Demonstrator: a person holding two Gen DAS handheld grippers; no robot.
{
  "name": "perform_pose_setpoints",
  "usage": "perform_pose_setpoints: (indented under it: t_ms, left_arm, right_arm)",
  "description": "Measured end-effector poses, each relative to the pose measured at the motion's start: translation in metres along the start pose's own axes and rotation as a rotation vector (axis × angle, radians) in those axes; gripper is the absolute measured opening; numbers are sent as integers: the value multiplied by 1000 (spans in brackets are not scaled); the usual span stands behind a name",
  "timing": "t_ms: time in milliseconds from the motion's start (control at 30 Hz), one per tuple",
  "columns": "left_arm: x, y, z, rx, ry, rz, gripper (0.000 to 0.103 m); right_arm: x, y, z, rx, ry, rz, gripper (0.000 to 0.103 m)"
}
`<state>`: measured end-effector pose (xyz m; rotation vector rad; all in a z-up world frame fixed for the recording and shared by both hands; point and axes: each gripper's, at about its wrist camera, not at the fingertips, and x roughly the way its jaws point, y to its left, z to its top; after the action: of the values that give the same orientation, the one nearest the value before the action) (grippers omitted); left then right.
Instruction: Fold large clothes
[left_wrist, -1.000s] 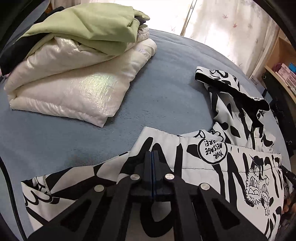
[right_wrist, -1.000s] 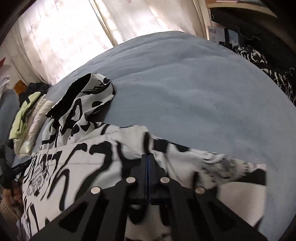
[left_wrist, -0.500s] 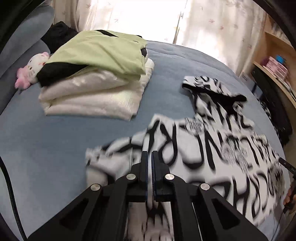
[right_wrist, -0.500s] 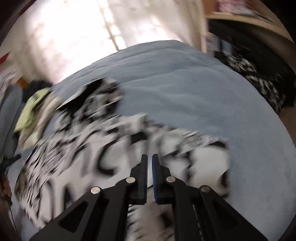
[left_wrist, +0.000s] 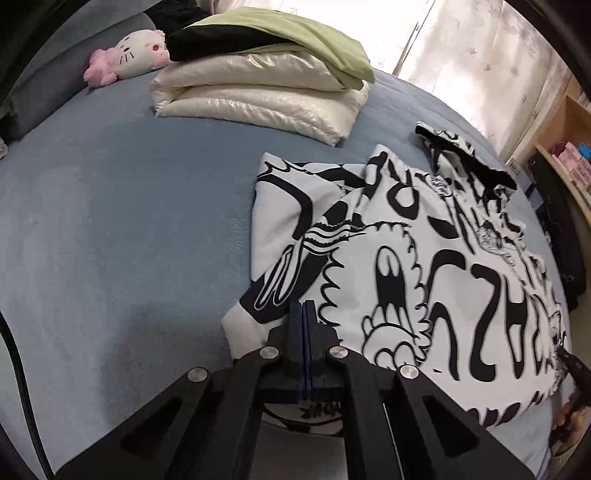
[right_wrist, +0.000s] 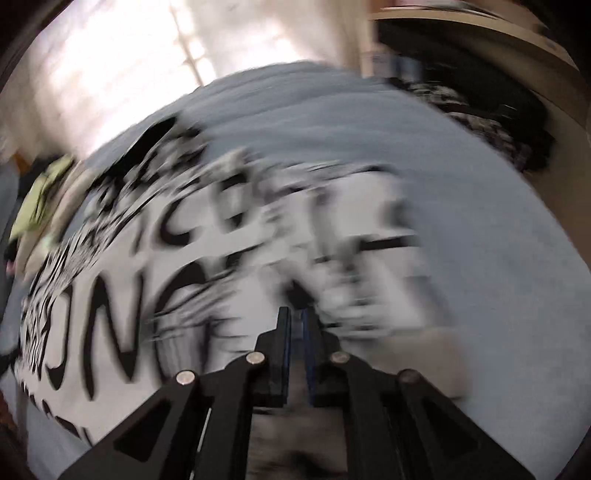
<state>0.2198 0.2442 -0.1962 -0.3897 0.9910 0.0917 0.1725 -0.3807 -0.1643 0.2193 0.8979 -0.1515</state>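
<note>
The black-and-white printed garment (left_wrist: 424, 258) is now seen lying on the blue bed (left_wrist: 110, 229), just in front of the stack of folded clothes (left_wrist: 266, 85), which is taken here as the landmark. A second ago only a hem and a loose sleeve of it were spread in front of that stack; since then one side has been carried over the body, so that a straight folded edge now faces the stack's side of the bed and the garment reads as a narrower, doubled panel. The left hand-held gripper (left_wrist: 303, 314) is seen fully shut over the near corner of the cloth, though whether fabric is pinched between the pads cannot be told. In the right wrist view everything is smeared by motion; the right hand-held gripper (right_wrist: 294, 325) shows a narrow slit between its jaws, is judged shut in effect, and nothing can be made out between them. A pink-and-white plush toy (left_wrist: 129, 55) lies beyond the stack, and a wooden shelf (left_wrist: 565, 155) stands on the far side of the garment from it. The fold of the first side is judged complete; the hood end nearest the stack is left rumpled, and a further fold is judged to be needed before the garment can be added to the stack.
</note>
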Motion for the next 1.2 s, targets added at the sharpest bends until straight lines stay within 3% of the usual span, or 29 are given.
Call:
perform_pose_setpoints:
  t_ms: [133, 267, 467, 667, 1000, 1200]
  left_arm:
    - [7, -4, 0, 3, 11, 37, 1]
    - [8, -4, 1, -2, 15, 49, 1]
    - [7, -3, 1, -42, 20, 53, 1]
    - [5, -2, 1, -68, 24, 60, 1]
    - [-4, -11, 3, -18, 35, 100, 1]
    - [-26, -33, 11, 93, -1, 152, 1]
  right_arm:
    - [-15, -22, -5, 38, -33, -24, 1]
    - [-15, -17, -10, 23, -33, -53, 2]
    - [-11, -25, -18, 59, -33, -27, 2]
    - [-9, -16, -22, 20, -54, -72, 3]
    - [-9, -25, -23, 71, -61, -23, 5]
    - [-10, -16, -14, 76, -10, -64, 6]
